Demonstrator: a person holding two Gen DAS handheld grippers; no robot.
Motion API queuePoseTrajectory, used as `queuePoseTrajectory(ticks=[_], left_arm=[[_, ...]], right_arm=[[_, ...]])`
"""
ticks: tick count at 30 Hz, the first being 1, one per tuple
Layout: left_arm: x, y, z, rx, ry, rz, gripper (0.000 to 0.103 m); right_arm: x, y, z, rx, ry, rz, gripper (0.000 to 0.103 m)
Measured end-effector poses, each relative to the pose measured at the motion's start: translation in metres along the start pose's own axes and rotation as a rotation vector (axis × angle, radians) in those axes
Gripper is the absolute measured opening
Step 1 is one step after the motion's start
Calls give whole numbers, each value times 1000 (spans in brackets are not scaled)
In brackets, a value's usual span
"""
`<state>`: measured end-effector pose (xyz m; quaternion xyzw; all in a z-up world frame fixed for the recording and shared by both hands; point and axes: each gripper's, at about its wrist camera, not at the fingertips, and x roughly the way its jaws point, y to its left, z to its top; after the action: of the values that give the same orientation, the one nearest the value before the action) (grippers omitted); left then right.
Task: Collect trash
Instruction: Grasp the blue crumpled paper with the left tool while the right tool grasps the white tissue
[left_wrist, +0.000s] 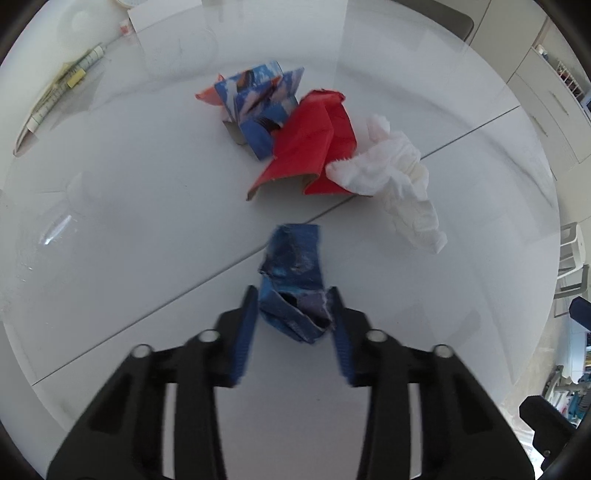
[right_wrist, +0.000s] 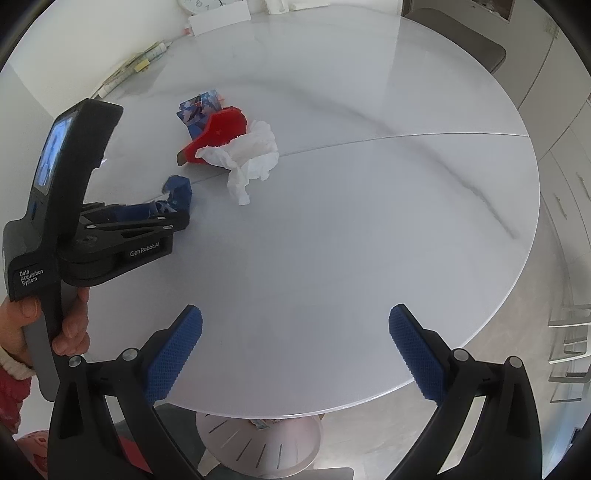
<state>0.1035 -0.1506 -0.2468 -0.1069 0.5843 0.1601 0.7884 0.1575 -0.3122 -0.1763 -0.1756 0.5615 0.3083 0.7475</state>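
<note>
My left gripper (left_wrist: 293, 314) is clamped on a crumpled blue wrapper (left_wrist: 293, 280), which sits between my pads and pokes out ahead of them over the white table (left_wrist: 147, 206). It looks light, thin and crushable, so I judge the bunched middle the best hold. My right gripper (right_wrist: 295, 350) hangs wide apart, holding nothing; red cardboard (left_wrist: 314, 147) and a soft tissue (left_wrist: 391, 177) lie further ahead.

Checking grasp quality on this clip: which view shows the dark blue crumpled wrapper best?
The left wrist view: the dark blue wrapper fills the centre, its near end between the left hand-held gripper fingers, creases and torn edge plain. The right wrist view shows it small and side-on, partly hidden behind that gripper.
</note>
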Motion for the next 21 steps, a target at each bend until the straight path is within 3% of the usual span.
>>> queuePoseTrajectory(ticks=[12, 18, 20, 21], left_arm=[[-34, 30, -17, -24, -50, -49, 33], [-48, 51, -34, -64, -21, -63, 33], [-48, 60, -36, -73, -17, -67, 33], [-47, 66, -36, -72, -12, -67, 33]], right_arm=[[33, 10, 53, 0, 9, 85, 100], [63, 23, 95, -23, 14, 79, 100], [75, 26, 104, -37, 22, 54, 94], [81, 28, 107, -43, 33, 38, 86]])
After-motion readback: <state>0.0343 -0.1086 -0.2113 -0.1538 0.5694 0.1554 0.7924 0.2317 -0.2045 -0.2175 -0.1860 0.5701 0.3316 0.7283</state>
